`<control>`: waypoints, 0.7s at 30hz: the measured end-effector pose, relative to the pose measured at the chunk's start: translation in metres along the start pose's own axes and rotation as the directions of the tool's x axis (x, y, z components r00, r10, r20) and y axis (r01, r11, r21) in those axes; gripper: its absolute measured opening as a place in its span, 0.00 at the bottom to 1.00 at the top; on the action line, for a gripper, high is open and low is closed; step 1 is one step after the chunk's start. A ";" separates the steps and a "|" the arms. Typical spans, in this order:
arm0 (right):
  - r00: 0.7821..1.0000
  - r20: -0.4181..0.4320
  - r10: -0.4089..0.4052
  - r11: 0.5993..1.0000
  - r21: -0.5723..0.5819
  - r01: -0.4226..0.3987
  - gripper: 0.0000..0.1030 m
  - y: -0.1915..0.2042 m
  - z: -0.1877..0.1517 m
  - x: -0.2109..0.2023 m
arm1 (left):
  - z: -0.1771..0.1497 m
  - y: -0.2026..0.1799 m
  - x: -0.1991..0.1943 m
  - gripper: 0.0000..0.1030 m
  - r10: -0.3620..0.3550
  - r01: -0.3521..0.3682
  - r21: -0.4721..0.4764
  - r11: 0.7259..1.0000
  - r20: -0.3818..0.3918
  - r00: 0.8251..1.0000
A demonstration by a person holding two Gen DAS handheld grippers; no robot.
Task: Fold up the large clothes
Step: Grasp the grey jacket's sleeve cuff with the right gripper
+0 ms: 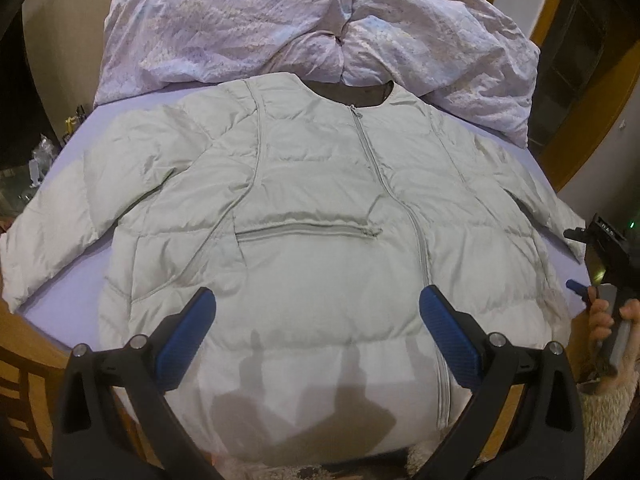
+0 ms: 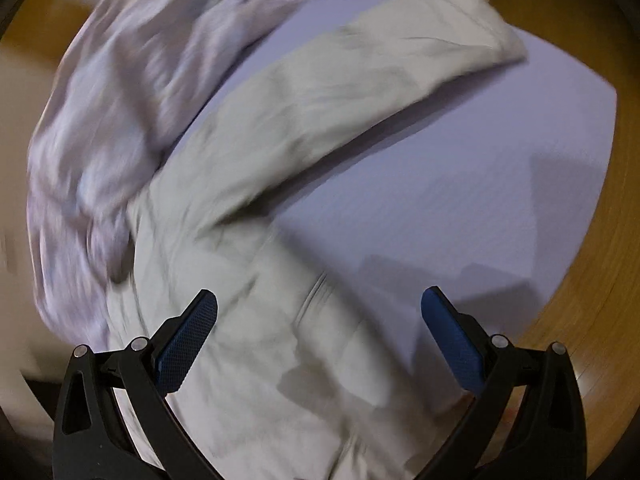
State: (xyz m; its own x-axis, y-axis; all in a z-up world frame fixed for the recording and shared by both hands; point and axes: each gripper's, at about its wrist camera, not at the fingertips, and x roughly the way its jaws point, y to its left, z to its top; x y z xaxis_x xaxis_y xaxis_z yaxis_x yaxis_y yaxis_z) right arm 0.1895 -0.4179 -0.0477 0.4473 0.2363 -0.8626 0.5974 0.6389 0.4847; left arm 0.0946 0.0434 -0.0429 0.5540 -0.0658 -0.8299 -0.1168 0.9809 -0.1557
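Left wrist view: jacket lies flat on bed; both grippers' jaws gape wide, empty.

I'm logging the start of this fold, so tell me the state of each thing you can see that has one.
Jacket: spread flat, front up, sleeves out, unfolded.
Main zip: closed.
Pocket zip: closed.
Duvet: crumpled behind the collar.
Left claw: open, empty, over the hem.
Right claw: open, empty, near the jacket's side; view blurred.
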 end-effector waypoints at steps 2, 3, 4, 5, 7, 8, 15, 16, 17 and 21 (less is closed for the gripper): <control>0.999 0.033 -0.005 0.997 0.076 0.003 0.99 -0.017 0.020 0.004 | 0.006 0.007 0.005 0.98 0.001 -0.001 -0.025 1.000 -0.004 1.000; 0.999 0.051 -0.014 0.995 0.104 0.009 0.99 -0.025 0.029 0.005 | 0.009 0.010 0.008 0.98 0.007 -0.007 -0.038 0.999 -0.004 1.000; 0.997 0.068 -0.023 0.991 0.133 0.014 0.98 -0.033 0.037 0.007 | 0.012 0.014 0.011 0.98 0.016 -0.016 -0.048 0.999 -0.005 1.000; 0.997 0.077 -0.024 0.986 0.164 0.011 0.96 -0.040 0.044 0.009 | 0.015 0.018 0.014 0.98 0.029 -0.029 -0.057 0.998 -0.005 1.000; 0.995 0.103 0.014 0.974 0.225 -0.037 0.92 -0.057 0.056 0.013 | 0.019 0.025 0.018 0.98 0.045 -0.046 -0.070 0.996 -0.008 0.999; 0.991 0.132 0.026 0.970 0.236 -0.057 0.92 -0.061 0.060 0.011 | 0.022 0.029 0.021 0.98 0.054 -0.055 -0.079 0.995 -0.011 0.998; 0.971 0.233 0.058 0.941 0.313 -0.132 0.78 -0.093 0.083 0.017 | 0.035 0.049 0.035 0.98 0.101 -0.101 -0.124 0.987 -0.012 0.995; 0.967 0.248 0.058 0.937 0.321 -0.139 0.74 -0.097 0.086 0.019 | 0.036 0.050 0.037 0.98 0.109 -0.109 -0.124 0.986 -0.013 0.994; 0.965 0.257 0.057 0.936 0.323 -0.141 0.72 -0.100 0.088 0.020 | 0.039 0.052 0.040 0.98 0.123 -0.124 -0.124 0.985 -0.016 0.992; 0.962 0.272 0.022 0.938 0.328 -0.114 0.51 -0.105 0.102 0.027 | 0.043 0.057 0.046 0.98 0.153 -0.154 -0.118 0.981 -0.016 0.988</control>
State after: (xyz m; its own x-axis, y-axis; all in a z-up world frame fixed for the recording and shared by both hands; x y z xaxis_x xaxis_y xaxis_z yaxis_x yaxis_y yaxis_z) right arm 0.2071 -0.5528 -0.1072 0.6244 0.0420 -0.7799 0.7275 0.3323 0.6003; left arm 0.1487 0.1037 -0.0667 0.5165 0.0822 -0.8523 -0.2971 0.9507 -0.0884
